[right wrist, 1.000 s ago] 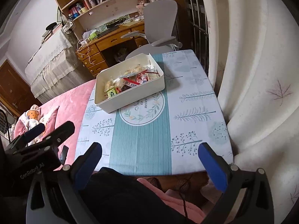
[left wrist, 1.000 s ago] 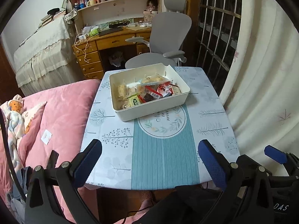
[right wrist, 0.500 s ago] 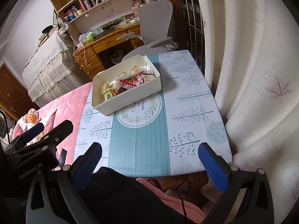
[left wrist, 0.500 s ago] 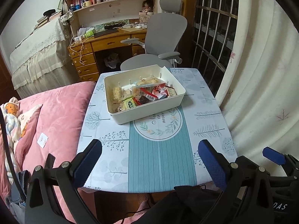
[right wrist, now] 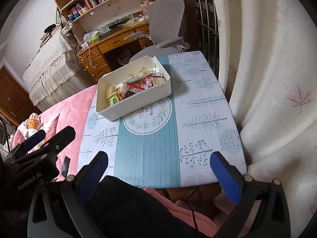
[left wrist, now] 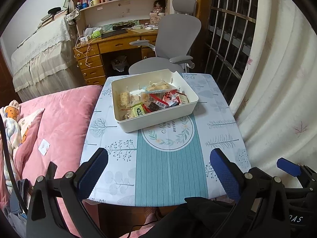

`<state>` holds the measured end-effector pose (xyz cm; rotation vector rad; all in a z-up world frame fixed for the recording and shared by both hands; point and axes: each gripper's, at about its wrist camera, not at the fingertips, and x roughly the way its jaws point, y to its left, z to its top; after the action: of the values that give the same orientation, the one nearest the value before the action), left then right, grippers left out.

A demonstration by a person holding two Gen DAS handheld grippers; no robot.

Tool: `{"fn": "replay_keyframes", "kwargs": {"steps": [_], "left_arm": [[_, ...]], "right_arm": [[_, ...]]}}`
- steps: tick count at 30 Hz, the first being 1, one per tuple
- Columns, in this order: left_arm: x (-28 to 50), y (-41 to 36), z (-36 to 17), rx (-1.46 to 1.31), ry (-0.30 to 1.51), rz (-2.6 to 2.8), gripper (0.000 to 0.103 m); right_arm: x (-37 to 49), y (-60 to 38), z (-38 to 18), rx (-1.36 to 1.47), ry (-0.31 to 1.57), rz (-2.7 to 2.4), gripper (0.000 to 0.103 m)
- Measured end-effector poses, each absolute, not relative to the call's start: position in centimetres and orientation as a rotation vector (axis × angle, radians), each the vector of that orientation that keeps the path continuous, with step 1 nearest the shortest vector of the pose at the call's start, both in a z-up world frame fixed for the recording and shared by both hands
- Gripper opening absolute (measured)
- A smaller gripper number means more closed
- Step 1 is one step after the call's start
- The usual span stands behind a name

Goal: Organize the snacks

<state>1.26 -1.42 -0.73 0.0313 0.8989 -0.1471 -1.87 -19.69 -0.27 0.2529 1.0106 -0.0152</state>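
A cream plastic box [left wrist: 164, 119] [right wrist: 150, 97] sits at the far middle of the small table [left wrist: 168, 170] [right wrist: 148, 148]. Several wrapped snacks [left wrist: 156, 101] [right wrist: 130, 89] lie mixed inside it, among them a green packet [left wrist: 138, 110] and red wrappers [left wrist: 170, 99]. My left gripper [left wrist: 158, 172] is open and empty, held back over the near table edge. My right gripper [right wrist: 158, 176] is open and empty too, also at the near edge. Each gripper shows in the other's view, the right one [left wrist: 289, 167] and the left one [right wrist: 39, 138].
A pink bed [left wrist: 57, 123] adjoins the table's left side. A white curtain [left wrist: 277, 79] hangs close on the right. A grey office chair [left wrist: 174, 39] and a wooden desk [left wrist: 111, 47] with shelves stand behind the table. My dark-clothed lap [right wrist: 128, 202] is below.
Both grippers have drawn back and up a little, so the table and box look slightly farther. Both stay open. The box and snacks have not moved.
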Motion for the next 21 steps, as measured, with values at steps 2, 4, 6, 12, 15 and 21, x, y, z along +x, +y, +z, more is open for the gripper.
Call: {"fn": "replay_keyframes", "kwargs": {"steps": [2, 4, 6, 12, 15, 21], "left_arm": [[1.3, -1.3, -0.8, 0.028, 0.900, -0.146, 0.102], [1.5, -1.3, -0.8, 0.023, 0.902, -0.142, 0.102], [1.6, -1.3, -0.8, 0.020, 0.902, -0.141, 0.102], [2.2, -1.6, -1.0, 0.008, 0.912, -0.133, 0.102], [2.6, -1.6, -1.1, 0.003, 0.918, -0.127, 0.102], [3.1, -1.9, -1.3, 0.001, 0.929, -0.124, 0.102]], "right_arm": [[-1.7, -19.8, -0.3, 0.249, 1.014, -0.014, 0.103], [-1.4, -19.8, -0.4, 0.243, 1.018, -0.011, 0.103], [-1.0, -19.8, -0.4, 0.239, 1.022, -0.009, 0.103], [-0.2, -20.0, -0.5, 0.230, 1.035, -0.005, 0.103], [0.2, -20.1, -0.7, 0.229, 1.043, -0.003, 0.103], [0.9, -20.5, -0.9, 0.228, 1.058, 0.001, 0.103]]}}
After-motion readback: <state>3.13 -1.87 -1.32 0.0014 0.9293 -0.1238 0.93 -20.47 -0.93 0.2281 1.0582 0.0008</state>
